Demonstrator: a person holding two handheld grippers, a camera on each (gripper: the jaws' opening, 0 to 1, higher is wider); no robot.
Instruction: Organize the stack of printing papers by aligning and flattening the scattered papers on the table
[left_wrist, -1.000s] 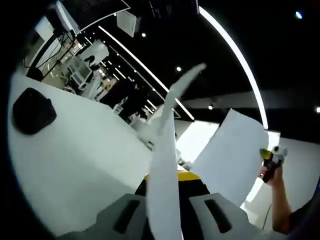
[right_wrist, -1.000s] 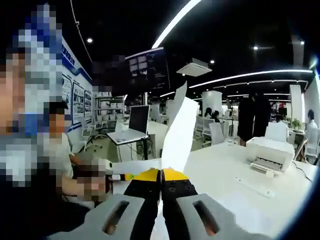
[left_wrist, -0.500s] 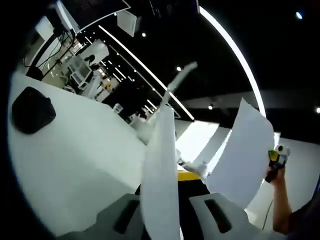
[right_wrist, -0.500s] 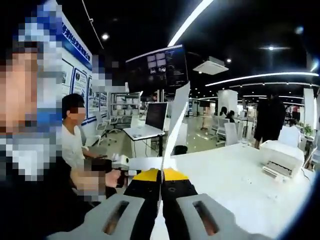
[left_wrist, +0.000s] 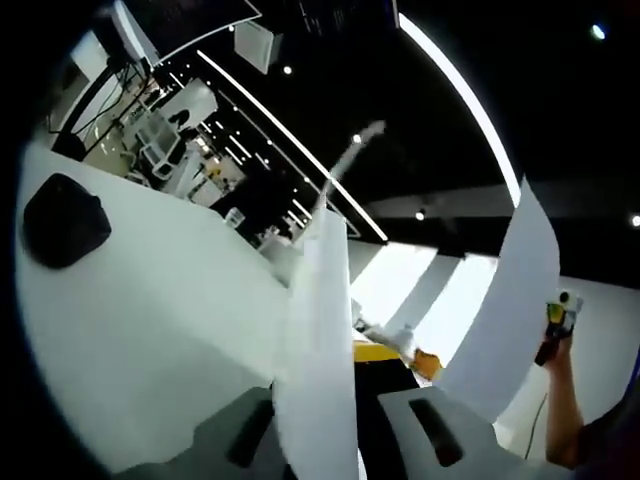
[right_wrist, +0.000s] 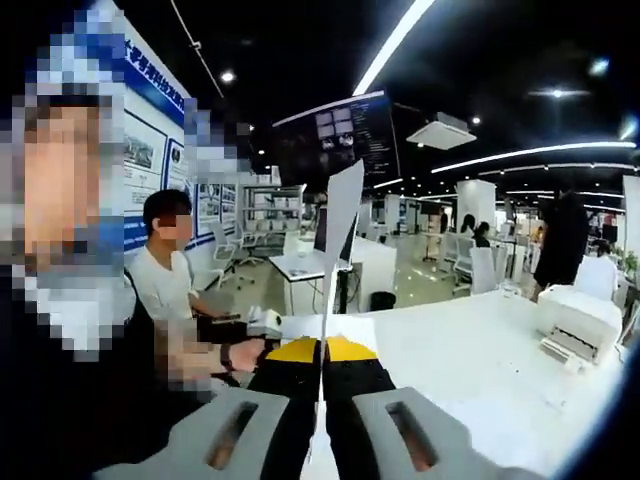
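Holding paper up off the white table (left_wrist: 150, 330), each gripper pinches its own sheet: left gripper (left_wrist: 345, 420) on one sheet (left_wrist: 318, 330), right gripper (right_wrist: 322, 390) on another (right_wrist: 338, 215). This looks like the gathering step. Next, bring both sheets together, edges matched, and lay them flat on the table.

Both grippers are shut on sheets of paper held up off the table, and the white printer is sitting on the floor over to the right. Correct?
Not quite. The printer sits on the white table, not the floor; the right gripper view shows it. The rest holds: the right gripper is shut on an upright paper sheet, and the left gripper is shut on another sheet.
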